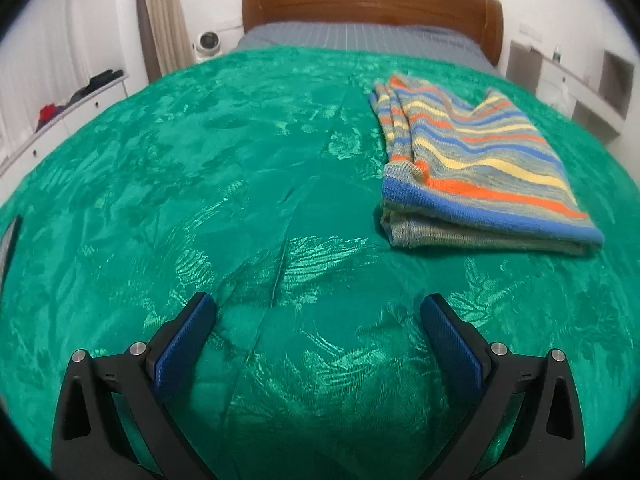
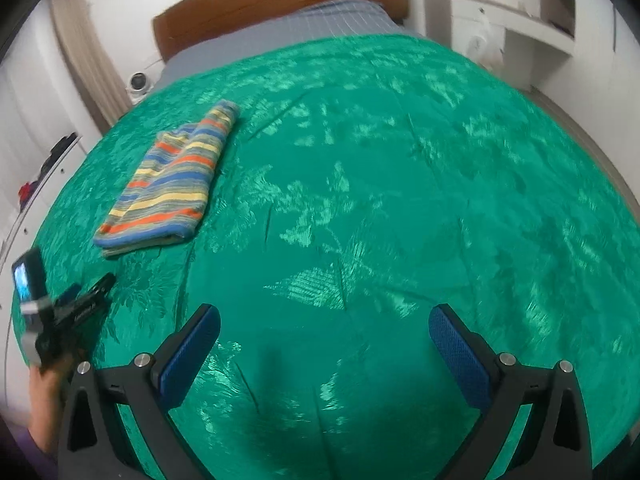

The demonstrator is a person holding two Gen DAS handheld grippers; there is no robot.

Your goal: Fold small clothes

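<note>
So the little striped knit sweater [image 1: 476,160] in blue, orange, yellow and grey is folded into a flat bundle, lying on the green bedspread [image 1: 200,160], well short of the headboard [image 1: 372,0].

Both grippers, left gripper [image 1: 318,308] and right gripper [image 2: 325,318], have black frames, blue textured pads [image 1: 185,340], silver screws [image 1: 138,347].

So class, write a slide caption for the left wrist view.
Folded striped sweater lies on green bedspread; open left gripper hovers, empty.

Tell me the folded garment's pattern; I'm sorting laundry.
The folded garment has horizontal stripes of blue, orange, yellow and grey-green, clearest in the left wrist view.
</note>
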